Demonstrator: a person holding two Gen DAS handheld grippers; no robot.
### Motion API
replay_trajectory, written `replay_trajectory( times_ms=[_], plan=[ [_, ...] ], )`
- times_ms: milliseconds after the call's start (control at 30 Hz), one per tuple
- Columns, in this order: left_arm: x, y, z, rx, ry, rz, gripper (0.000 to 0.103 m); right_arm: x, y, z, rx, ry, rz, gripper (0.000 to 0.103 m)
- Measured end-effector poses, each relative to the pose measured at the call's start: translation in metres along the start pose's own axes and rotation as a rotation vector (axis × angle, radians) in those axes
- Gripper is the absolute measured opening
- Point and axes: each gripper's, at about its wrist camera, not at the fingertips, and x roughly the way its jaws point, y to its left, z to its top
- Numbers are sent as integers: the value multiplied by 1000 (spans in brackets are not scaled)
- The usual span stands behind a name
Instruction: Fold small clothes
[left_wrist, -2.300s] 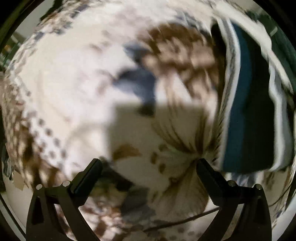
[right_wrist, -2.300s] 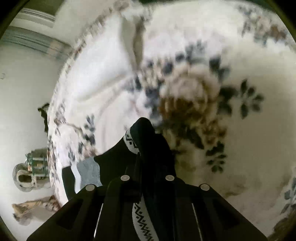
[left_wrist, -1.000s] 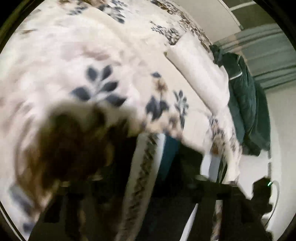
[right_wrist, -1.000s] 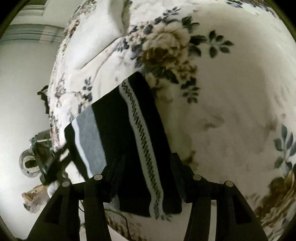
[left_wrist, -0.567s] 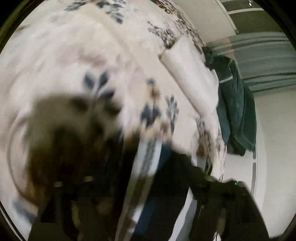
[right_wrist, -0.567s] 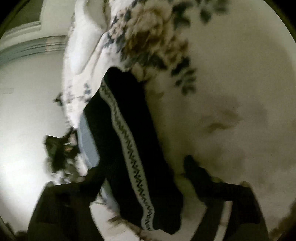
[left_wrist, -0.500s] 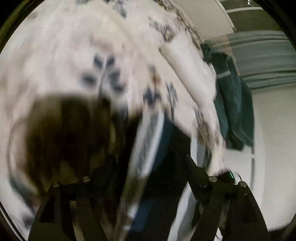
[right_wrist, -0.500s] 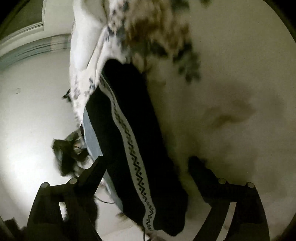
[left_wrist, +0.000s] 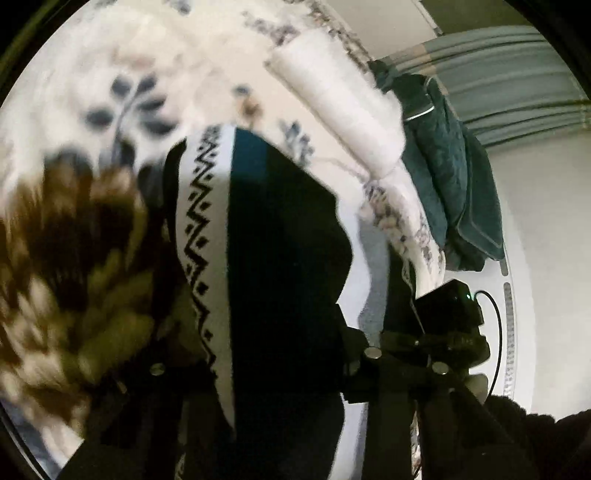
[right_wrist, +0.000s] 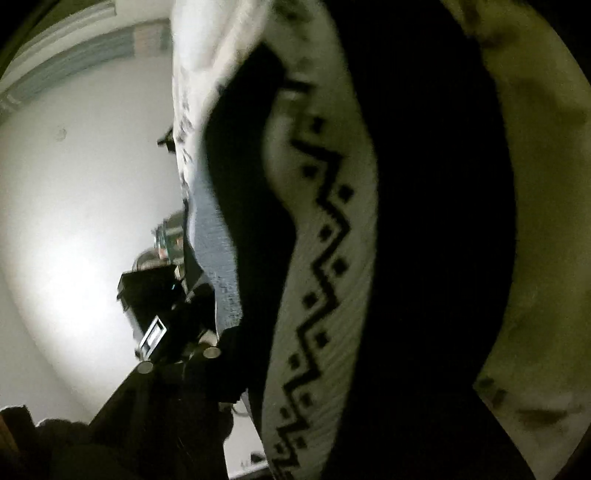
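A small black knit garment (left_wrist: 280, 236) with a white zigzag band, a teal stripe and a grey edge lies on the floral bedspread (left_wrist: 110, 74). My left gripper (left_wrist: 251, 369) is open, its fingers (left_wrist: 354, 350) either side of the near edge, low over the cloth. In the right wrist view the same garment (right_wrist: 424, 221) fills the frame very close up. My right gripper's own fingers are hidden in the dark under the cloth. The other gripper (right_wrist: 173, 332) shows at lower left.
A white pillow (left_wrist: 347, 110) lies at the bed's far side. A dark green quilted jacket (left_wrist: 447, 177) hangs off the bed's edge. The white wall (right_wrist: 74, 203) and grey curtains (left_wrist: 509, 74) lie beyond. The right gripper's body (left_wrist: 447, 317) is at right.
Both grippers have dropped closer onto the garment's near edge; it now fills the right wrist view. The right gripper, earlier shut on the cloth, had opened about a second ago.
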Motion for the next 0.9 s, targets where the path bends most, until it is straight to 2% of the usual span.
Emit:
replay_trajectory(
  times_ms=[133,267,400,433,533,600,700,833,900],
  plan=[
    [-13,-25,44,44,6,-18,26,-22,37,4,-38,-81,5,33],
    [-10,-67,114,138,6,-20,26,-51,73,33,-75,-178,25,33],
    [11,-108,200,234,-21,-22,26,-82,109,93,-95,-290,36,33],
    [21,-117,229,255,-27,-23,26,-89,118,113,-102,-321,34,33],
    [49,-131,288,299,-25,-16,26,-103,135,174,-106,-386,19,33],
    [72,-133,327,335,-20,-1,27,-105,140,216,-108,-407,-5,33],
    [110,-118,364,324,13,15,27,-102,139,263,-95,-409,-59,33],
    [155,-85,382,278,91,86,35,-95,129,308,-77,-373,-160,33],
    [156,-75,380,254,85,79,43,-93,130,317,-60,-355,-187,42]
  ],
)
